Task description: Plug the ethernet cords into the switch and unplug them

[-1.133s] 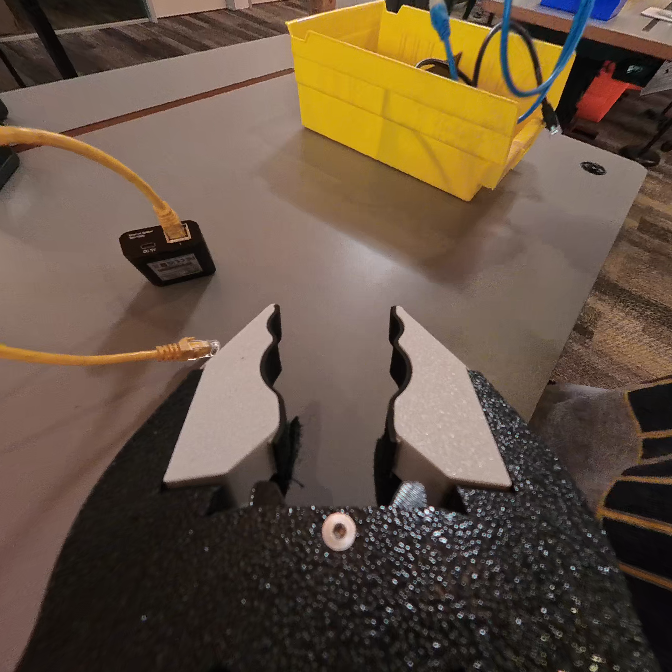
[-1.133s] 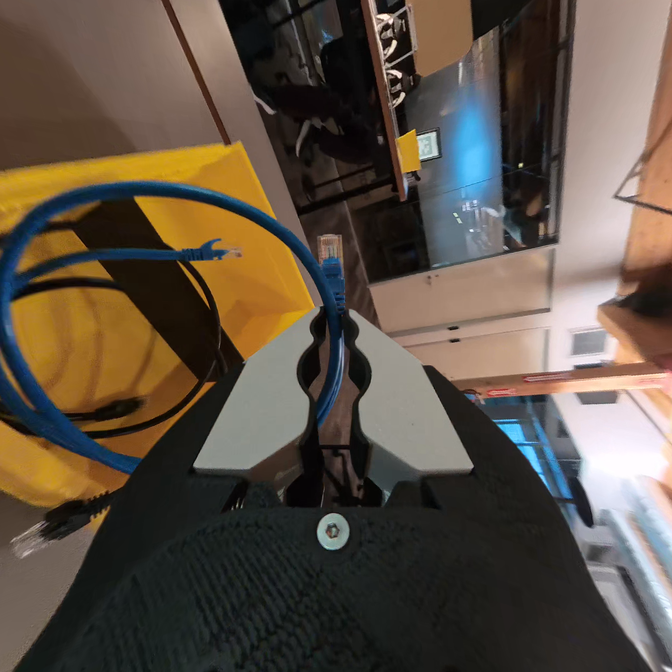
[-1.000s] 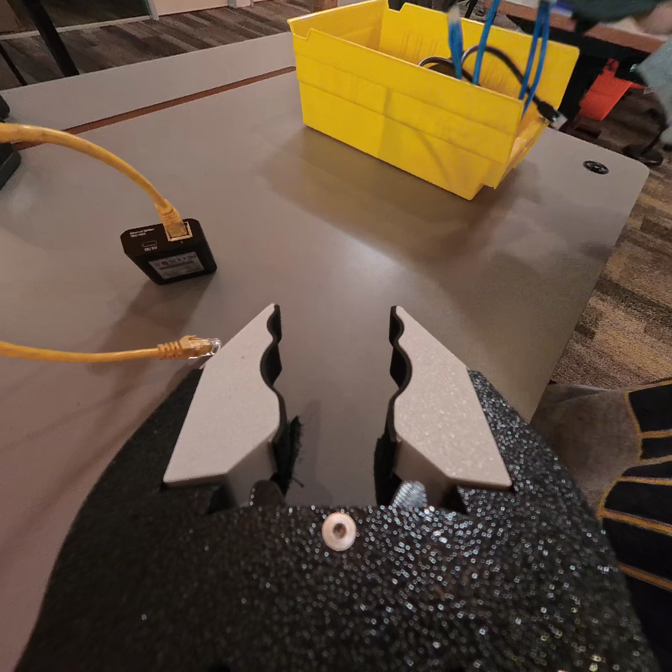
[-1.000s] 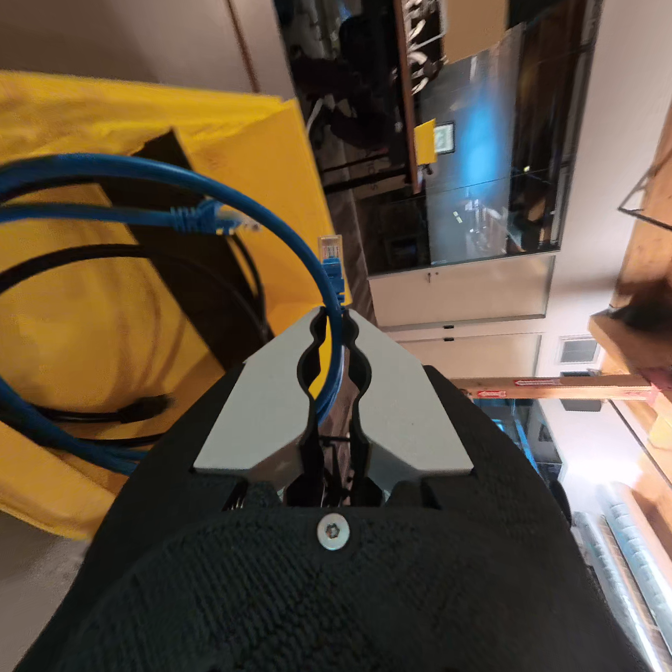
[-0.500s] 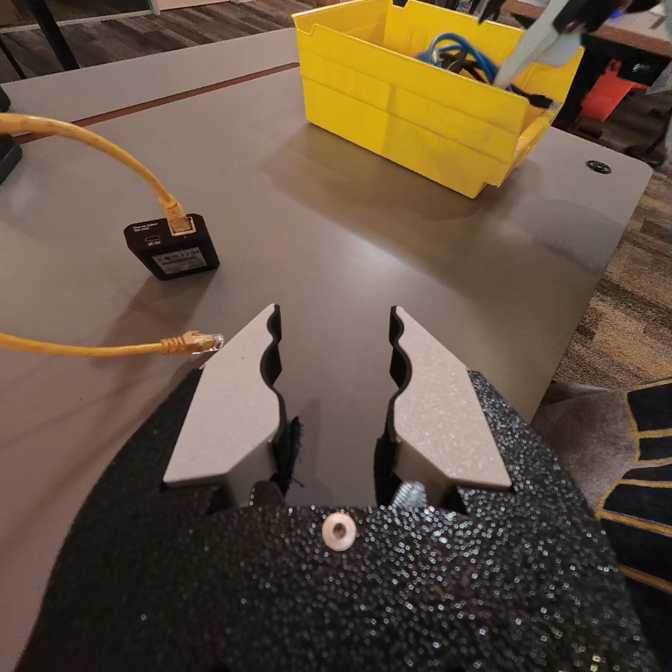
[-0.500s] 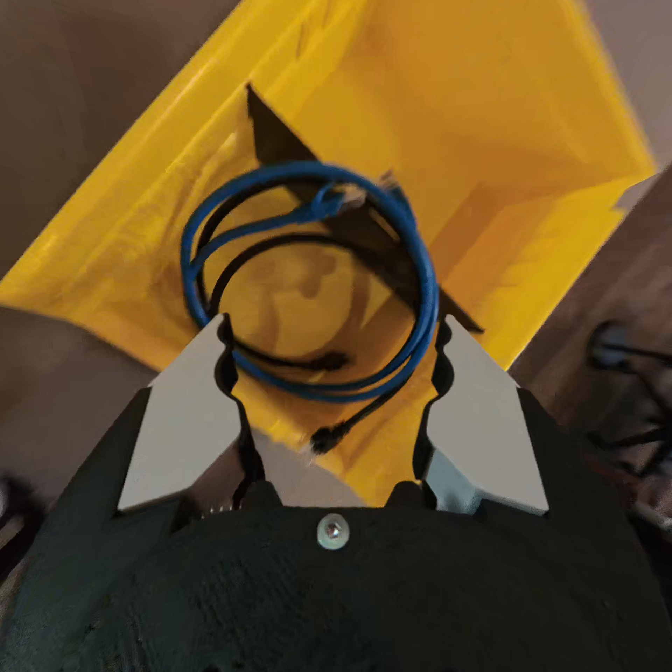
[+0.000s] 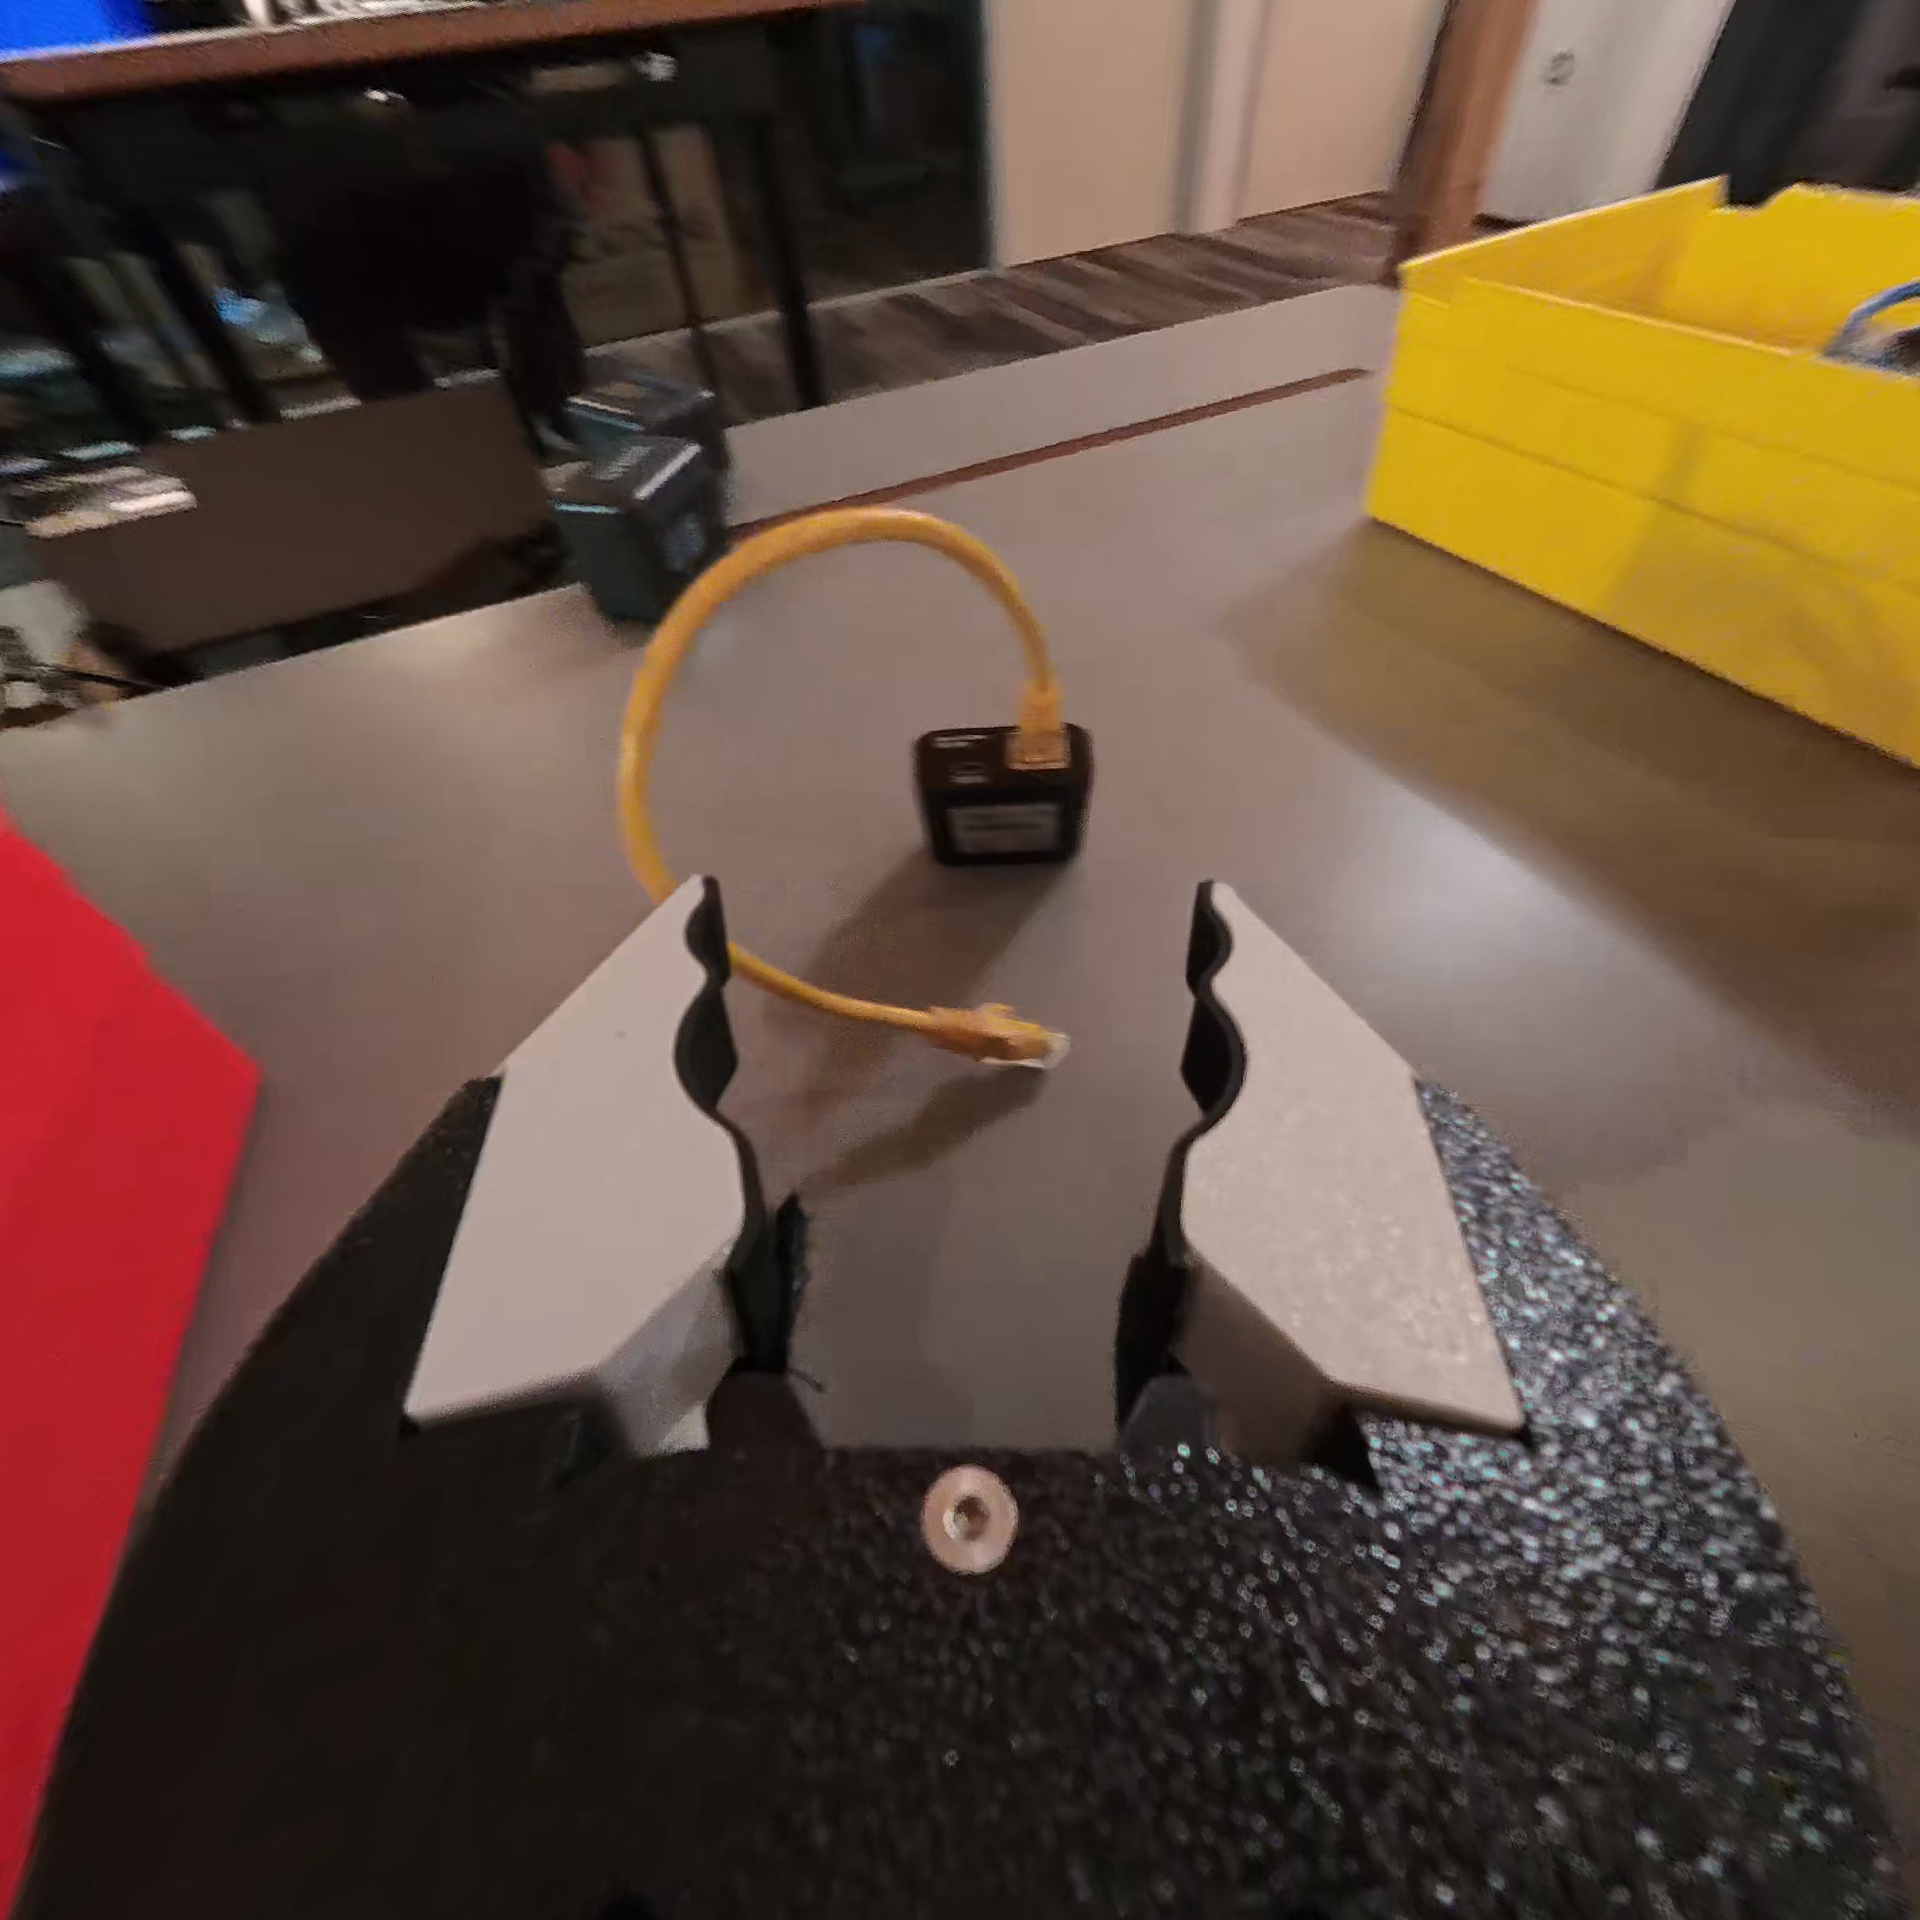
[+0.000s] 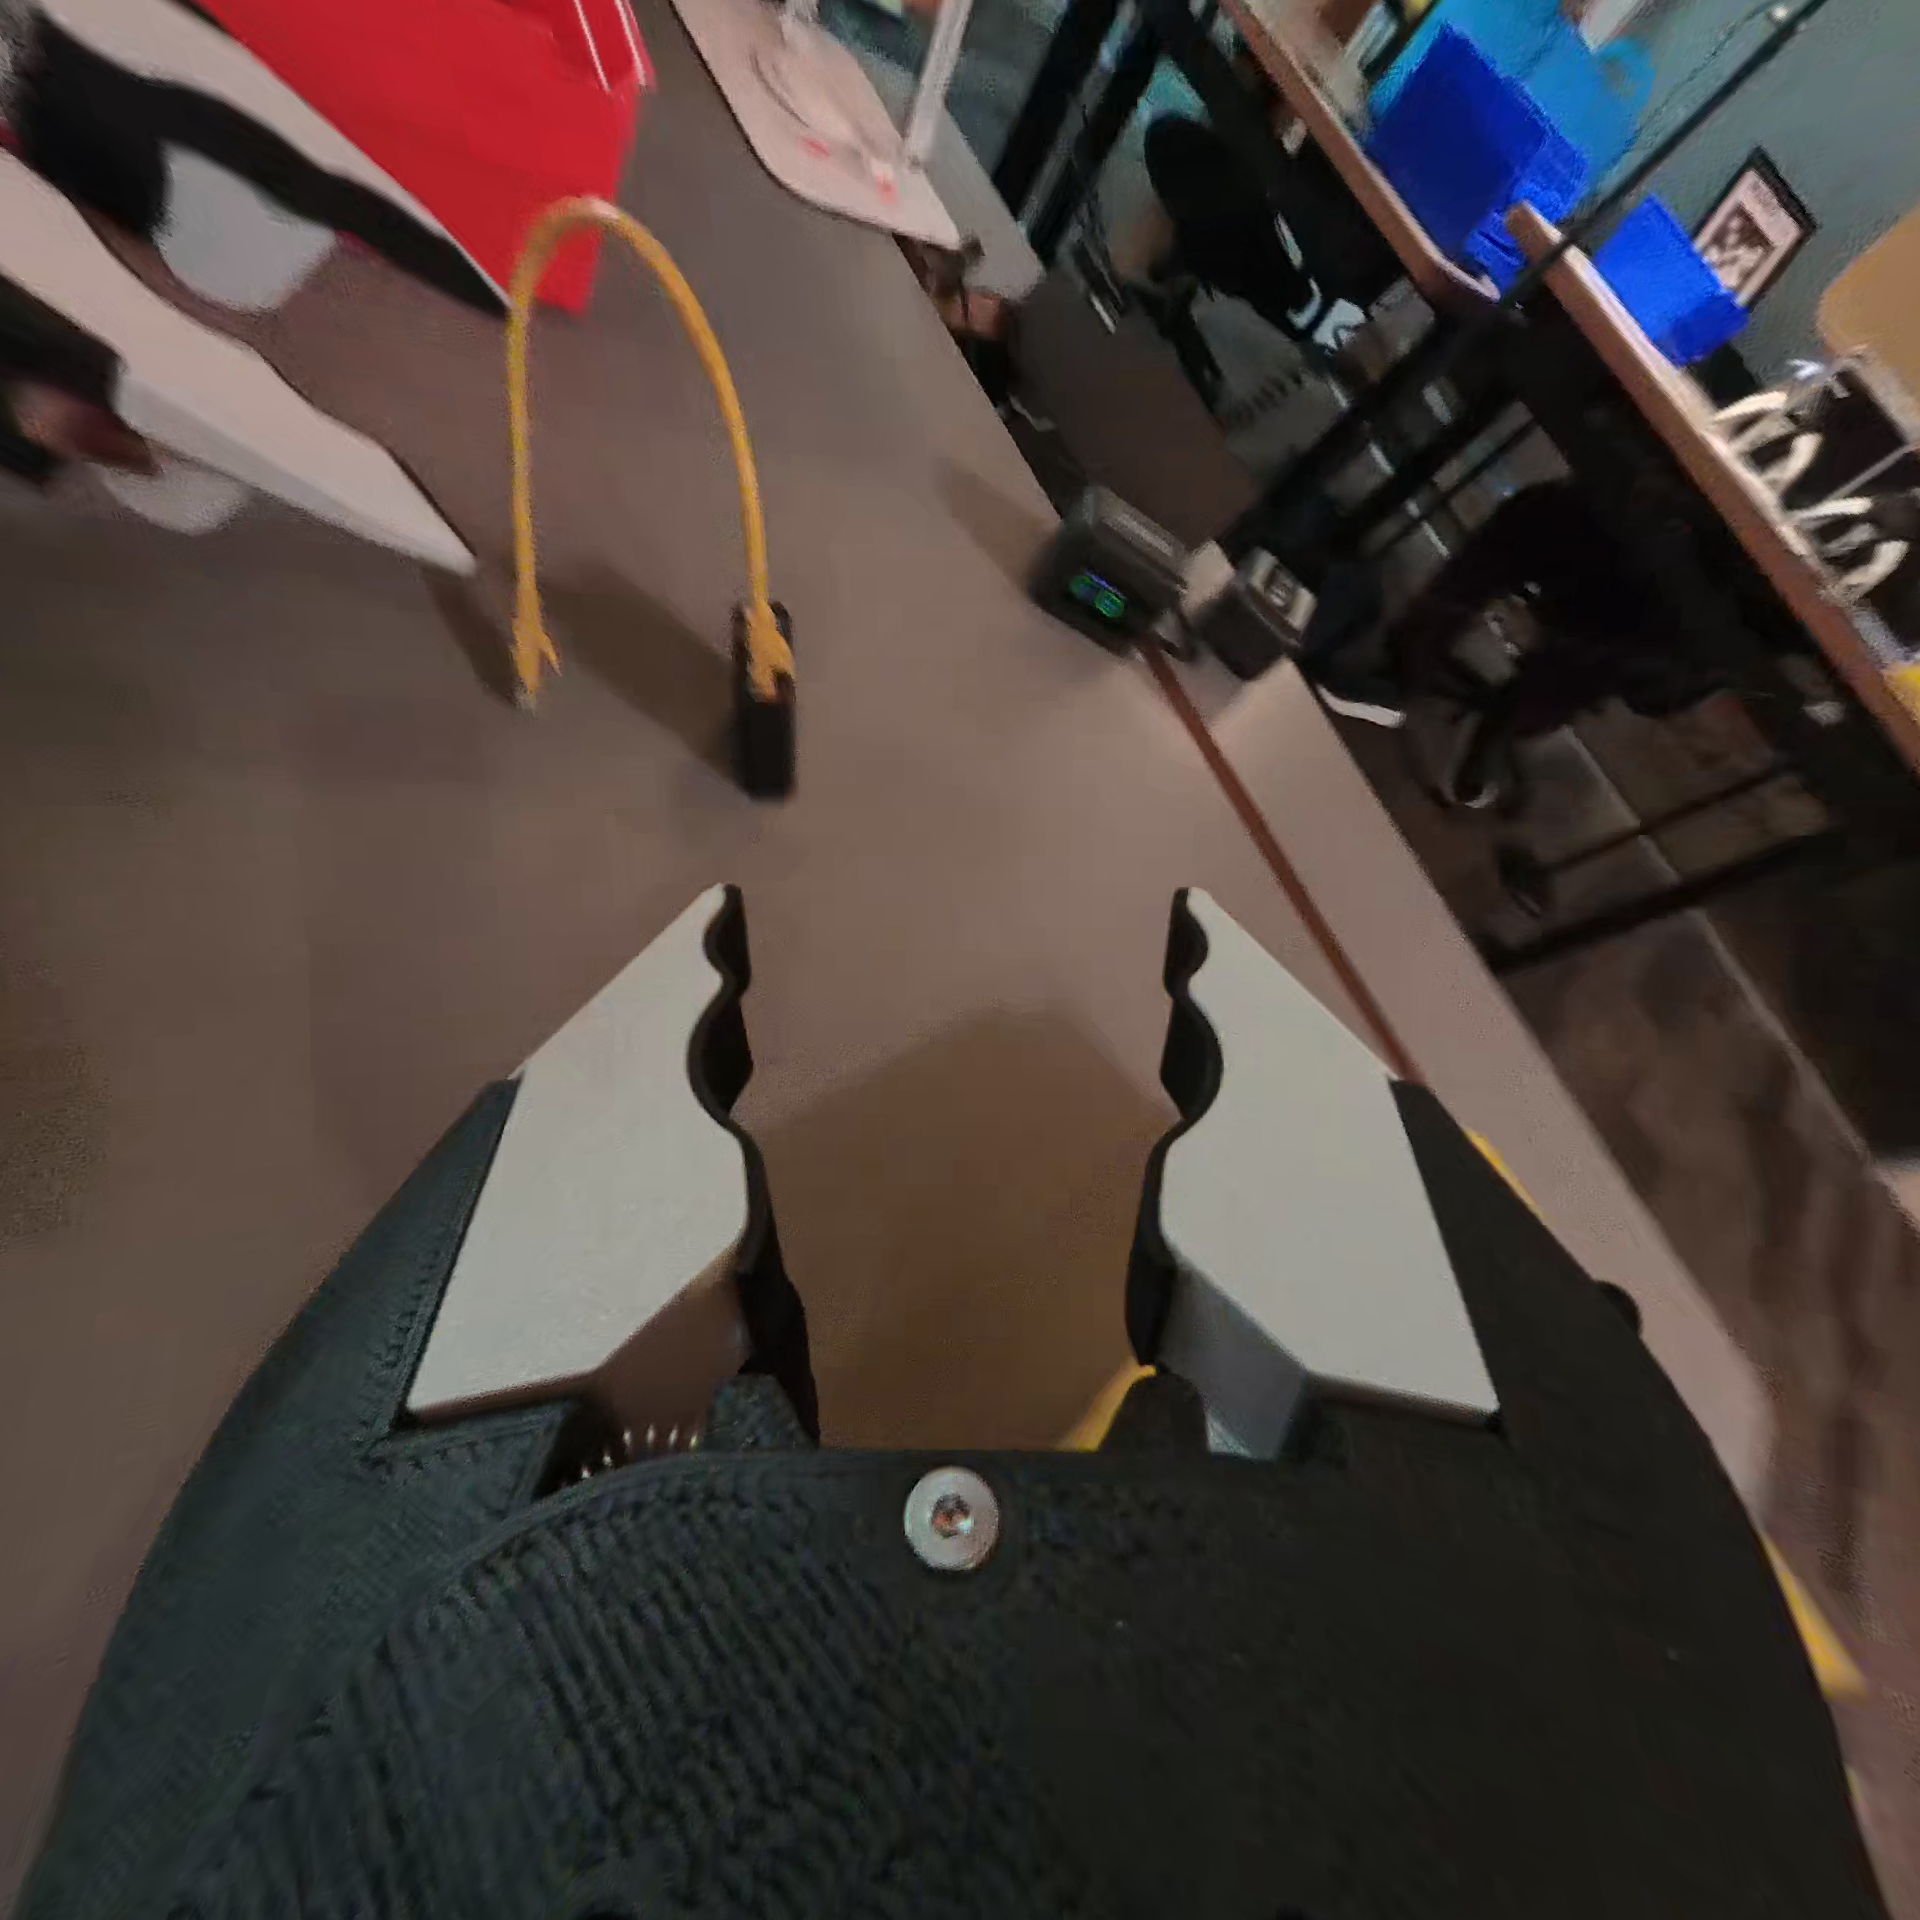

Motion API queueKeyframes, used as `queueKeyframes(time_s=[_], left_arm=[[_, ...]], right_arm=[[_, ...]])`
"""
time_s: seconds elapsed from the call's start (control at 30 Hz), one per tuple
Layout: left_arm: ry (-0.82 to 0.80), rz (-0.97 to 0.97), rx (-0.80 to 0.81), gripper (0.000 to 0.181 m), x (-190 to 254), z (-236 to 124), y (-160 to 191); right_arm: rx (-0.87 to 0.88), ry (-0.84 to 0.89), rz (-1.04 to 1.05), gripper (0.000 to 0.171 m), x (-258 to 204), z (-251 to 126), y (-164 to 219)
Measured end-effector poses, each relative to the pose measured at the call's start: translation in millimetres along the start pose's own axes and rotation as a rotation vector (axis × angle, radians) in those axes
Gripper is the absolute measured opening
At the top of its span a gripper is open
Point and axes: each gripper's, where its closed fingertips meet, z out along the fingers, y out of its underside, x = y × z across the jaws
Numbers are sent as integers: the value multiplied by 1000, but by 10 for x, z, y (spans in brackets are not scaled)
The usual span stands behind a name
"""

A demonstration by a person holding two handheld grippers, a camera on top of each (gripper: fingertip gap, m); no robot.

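A small black switch [image 7: 1003, 795] lies on the grey table [image 7: 1351, 935]. A short yellow ethernet cord [image 7: 665, 644] arches up from it, one end plugged into the switch. Its free plug [image 7: 997, 1037] lies on the table between my left gripper's fingers. My left gripper [image 7: 951, 899] is open and empty, just short of the switch. My right gripper [image 8: 956, 899] is open and empty above the table, with the switch [image 8: 764, 707] and the yellow cord [image 8: 634, 343] farther ahead to the left. The left gripper's fingers [image 8: 260, 457] show at the upper left of the right wrist view.
A yellow bin [image 7: 1662, 457] with a blue cord [image 7: 1870, 332] inside stands at the right. A red block [image 7: 94, 1091] sits at the left, also in the right wrist view [image 8: 457, 114]. A dark device [image 8: 1107, 582] sits at the table's far edge.
My right gripper let go of the blue cord into the yellow bin, opened, and swung away toward the switch. My left gripper turned left, so the switch and free yellow plug now lie straight ahead.
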Motion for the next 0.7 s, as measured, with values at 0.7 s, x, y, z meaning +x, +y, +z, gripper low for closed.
queueKeyframes(time_s=[0.7], left_arm=[[126,57,328,93,-385,-441,-446]], right_arm=[[285,-368,401,22,-625,1621,-60]])
